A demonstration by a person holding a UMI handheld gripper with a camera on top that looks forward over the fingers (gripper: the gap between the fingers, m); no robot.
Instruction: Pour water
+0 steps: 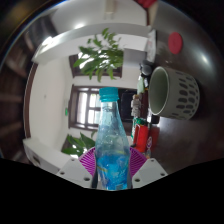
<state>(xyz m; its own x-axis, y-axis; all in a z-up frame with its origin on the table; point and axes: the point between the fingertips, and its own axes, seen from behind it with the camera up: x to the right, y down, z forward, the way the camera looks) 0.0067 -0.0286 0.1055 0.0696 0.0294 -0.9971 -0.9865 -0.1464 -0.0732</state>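
So far I have the bottle [112, 140] clamped between my gripper's [113, 166] pads [90, 160], upright, its blue cap on as far as I can tell. The mug [172, 92] sits up to the right beyond it, mouth turned toward me, not touching the bottle. I judge the pick-up done; tilting and pouring into the mug remain.

A leafy green plant [100, 55] hangs over the white desk [55, 95]. Further off, a second bit of greenery [75, 145] sits near the desk's edge. Something small and red [141, 133] stands nearby; I can't tell what it is.
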